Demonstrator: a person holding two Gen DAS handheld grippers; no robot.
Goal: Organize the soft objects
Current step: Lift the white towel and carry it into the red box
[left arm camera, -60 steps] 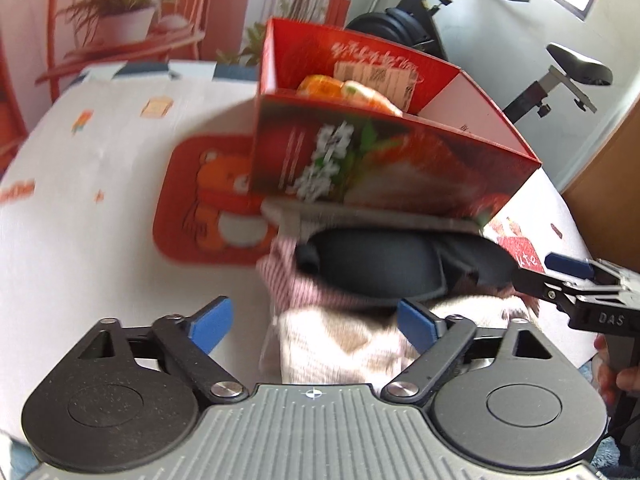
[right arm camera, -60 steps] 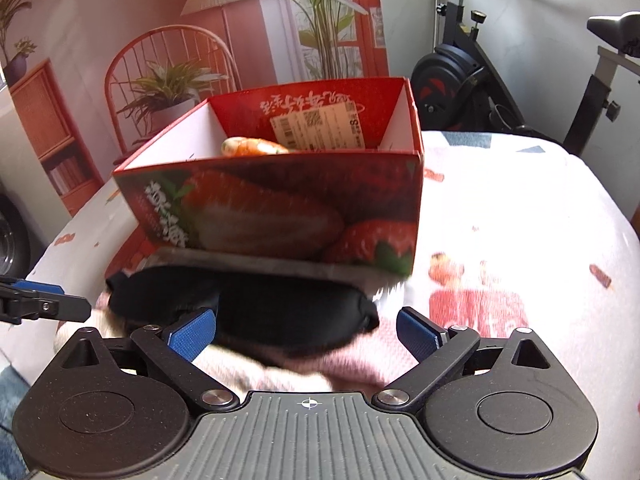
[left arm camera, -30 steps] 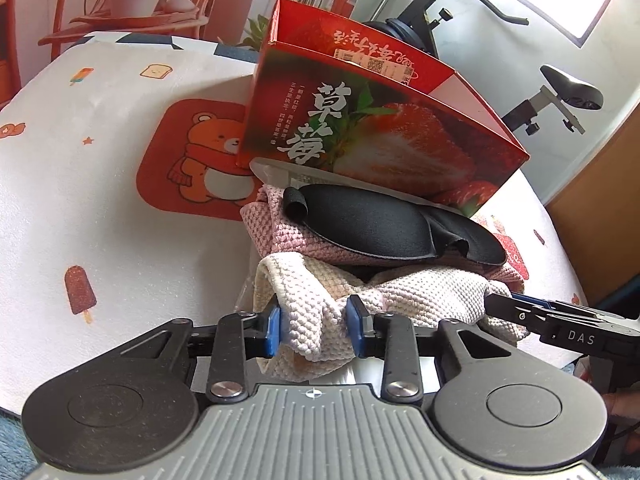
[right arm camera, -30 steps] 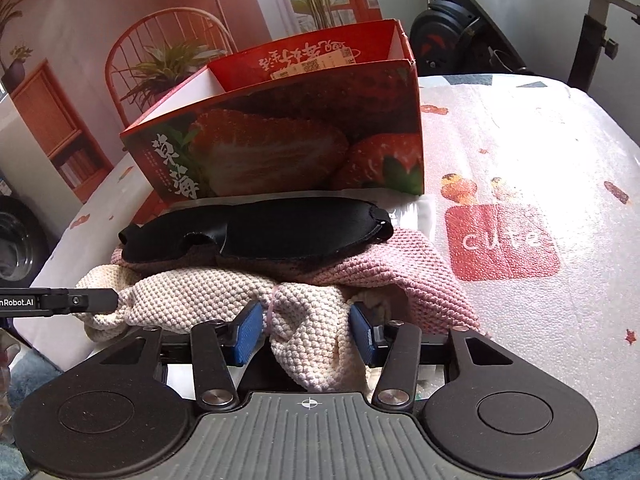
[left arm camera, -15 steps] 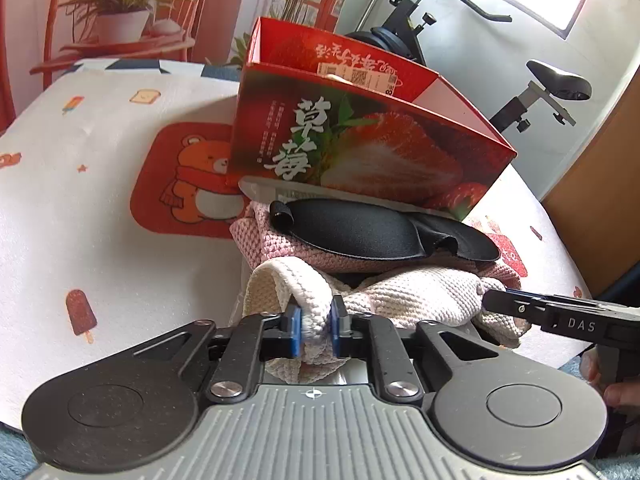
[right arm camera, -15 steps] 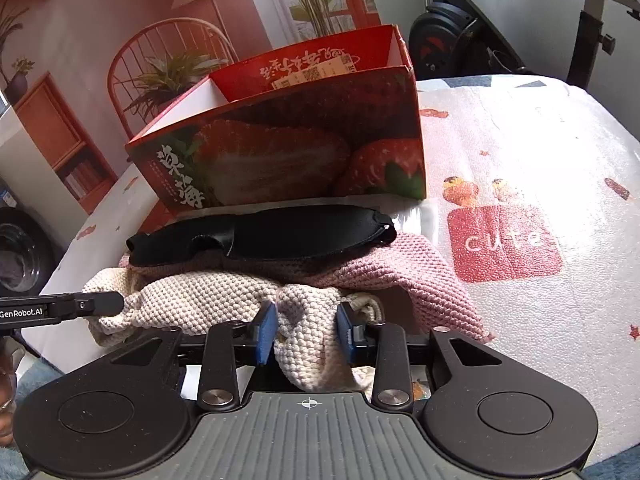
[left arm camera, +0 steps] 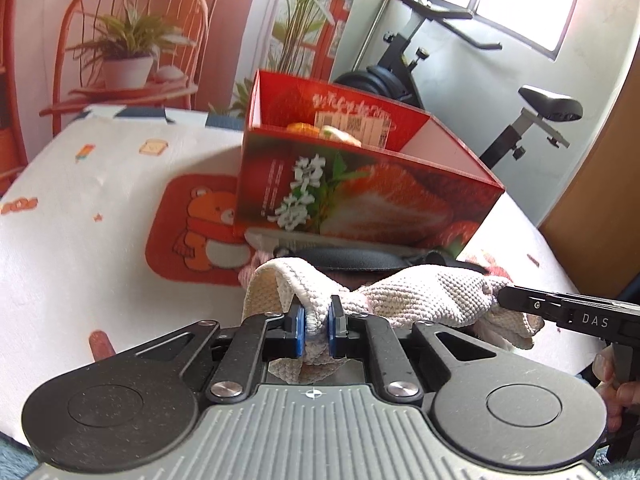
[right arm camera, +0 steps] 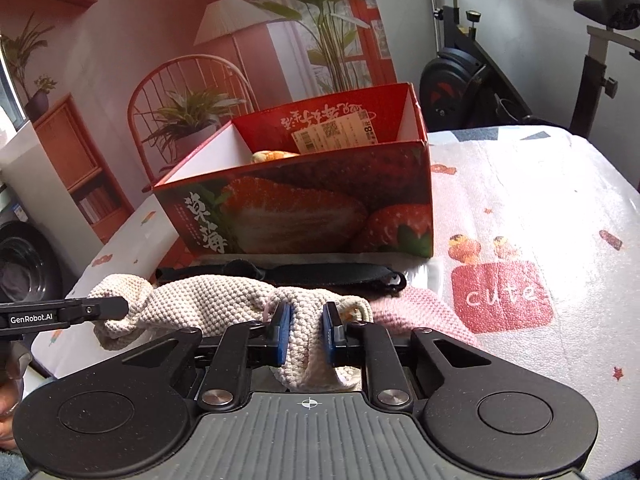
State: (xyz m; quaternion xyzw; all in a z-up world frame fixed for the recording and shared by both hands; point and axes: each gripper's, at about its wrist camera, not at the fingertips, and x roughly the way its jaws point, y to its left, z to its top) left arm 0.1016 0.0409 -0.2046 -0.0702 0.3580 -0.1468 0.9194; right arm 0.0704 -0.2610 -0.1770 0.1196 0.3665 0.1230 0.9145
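Observation:
A cream knitted cloth is stretched between my two grippers, lifted a little off the pile. My left gripper is shut on one end of it, my right gripper on the other. Each gripper's tip shows in the other's view, the right gripper and the left gripper. Under the cloth lie a black eye mask and a pink knitted cloth. Just behind stands an open red strawberry box holding an orange soft item.
The table has a white printed cover with a bear patch and a red "cute" patch. A clear flat packet pokes out under the box. An exercise bike, a chair with a plant and a wall backdrop stand beyond.
Both grippers closed on the ends of the cream cloth and rose with it, pulling it up off the pink cloth so it now hangs taut between them.

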